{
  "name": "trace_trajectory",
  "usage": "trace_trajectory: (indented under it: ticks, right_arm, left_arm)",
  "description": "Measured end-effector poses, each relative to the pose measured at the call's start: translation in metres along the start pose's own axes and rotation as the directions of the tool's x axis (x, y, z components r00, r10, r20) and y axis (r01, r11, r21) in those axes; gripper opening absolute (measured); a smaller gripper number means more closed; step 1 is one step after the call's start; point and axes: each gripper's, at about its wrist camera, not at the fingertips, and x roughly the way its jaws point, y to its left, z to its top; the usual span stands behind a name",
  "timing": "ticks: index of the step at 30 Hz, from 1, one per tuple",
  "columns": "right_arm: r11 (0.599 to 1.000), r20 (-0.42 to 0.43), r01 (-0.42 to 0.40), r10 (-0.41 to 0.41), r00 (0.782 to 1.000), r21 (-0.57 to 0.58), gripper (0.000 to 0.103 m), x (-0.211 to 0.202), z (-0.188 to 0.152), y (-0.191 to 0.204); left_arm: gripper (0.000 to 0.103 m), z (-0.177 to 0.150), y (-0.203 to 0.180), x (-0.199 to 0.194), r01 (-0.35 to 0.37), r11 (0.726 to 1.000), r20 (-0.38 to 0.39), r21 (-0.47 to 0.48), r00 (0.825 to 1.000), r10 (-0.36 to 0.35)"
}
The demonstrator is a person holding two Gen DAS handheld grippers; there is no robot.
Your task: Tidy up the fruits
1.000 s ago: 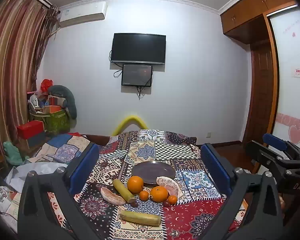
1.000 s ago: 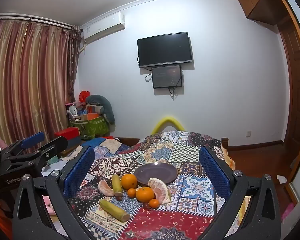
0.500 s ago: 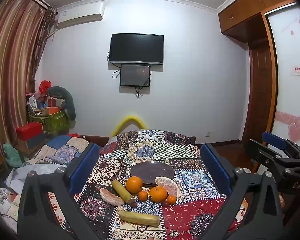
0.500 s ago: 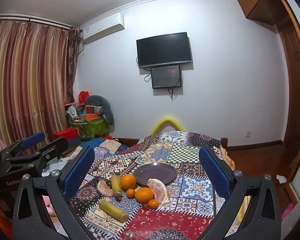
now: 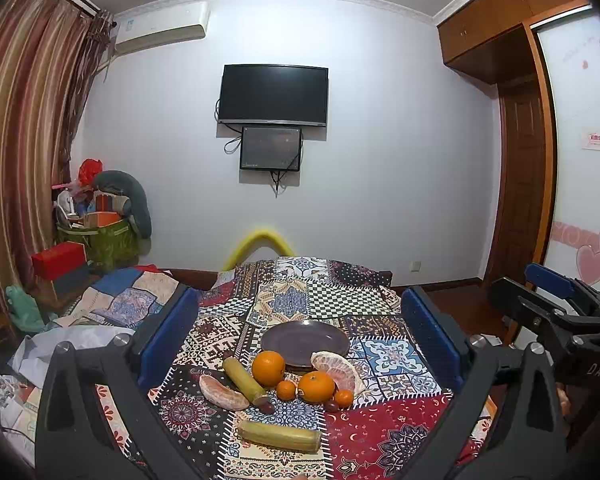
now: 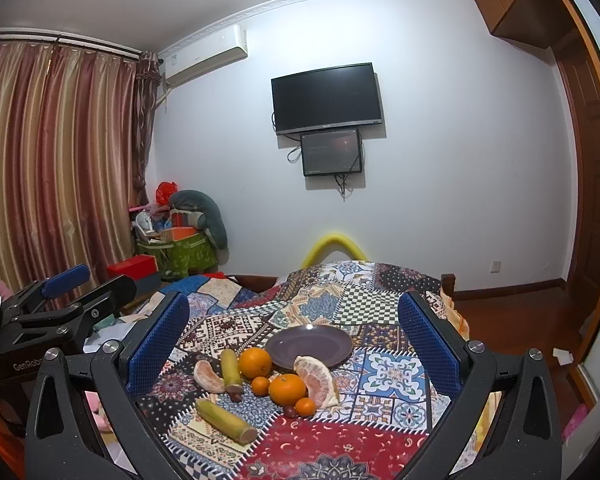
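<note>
An empty dark purple plate (image 5: pixel 305 338) (image 6: pixel 309 346) sits mid-table on a patchwork cloth. In front of it lie two oranges (image 5: pixel 268 368) (image 5: pixel 316 386) (image 6: pixel 255 362) (image 6: pixel 287 389), small tangerines (image 5: pixel 286 390) (image 6: pixel 260 385), two peeled pomelo segments (image 5: pixel 338 366) (image 5: pixel 222 392) (image 6: pixel 315 378), and two sugarcane pieces (image 5: pixel 280 436) (image 5: pixel 244 376) (image 6: pixel 226 420). My left gripper (image 5: pixel 300 340) is open, high and well back from the fruit. My right gripper (image 6: pixel 294 344) is also open, empty, and equally far back.
The table's patchwork cloth (image 5: pixel 380 436) hangs over the edges. A bed with quilts (image 5: pixel 112 304) lies left. Boxes and a green bag (image 5: pixel 100 240) stand in the far left corner. A yellow foam arch (image 5: pixel 262 242) rises behind the table. A wooden door (image 5: pixel 520 184) is at right.
Both views have shifted only slightly; the fruit and plate have not moved and both grippers stay open.
</note>
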Motion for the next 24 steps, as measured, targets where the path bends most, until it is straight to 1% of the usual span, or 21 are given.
trace_trajectory:
  ticks: [6,10,14,16,19,22,24]
  right_arm:
    - [1.000,-0.015,0.005,-0.004,1.000,0.008,0.103,0.005,-0.003,-0.004]
    - [1.000,-0.054,0.011,-0.011,0.998,0.015,0.103,0.014,-0.009,-0.009]
    - [1.000,-0.110,0.021,-0.020,0.994,0.015,0.103,0.028,-0.022,-0.014]
    - [0.999,-0.149,0.031,-0.029,0.988,0.010,0.103,0.039,-0.031,-0.017]
    - [0.999,-0.203,0.036,-0.033,0.979,0.014,0.103,0.052,-0.044,-0.024]
    - [0.999,-0.255,0.046,-0.037,0.966,0.029,0.103,0.064,-0.055,-0.033]
    - [0.998,-0.290,0.056,-0.041,0.956,0.043,0.103,0.071,-0.061,-0.039]
  left_arm:
    - [0.103,-0.007,0.007,0.008,0.011,1.000,-0.029,-0.006,1.000,-0.011]
    - [0.103,-0.014,0.008,0.023,0.011,1.000,-0.082,-0.006,0.997,-0.012]
    - [0.103,-0.027,0.008,0.044,0.005,1.000,-0.165,-0.009,0.986,-0.007]
    - [0.102,-0.036,0.010,0.056,-0.005,1.000,-0.213,-0.010,0.977,0.003]
    - [0.102,-0.054,0.012,0.077,-0.028,1.000,-0.290,-0.008,0.957,0.024]
    - [0.102,-0.075,0.016,0.097,-0.055,0.998,-0.362,-0.013,0.931,0.047]
    - [0.102,-0.091,0.021,0.111,-0.075,0.997,-0.411,-0.025,0.910,0.058]
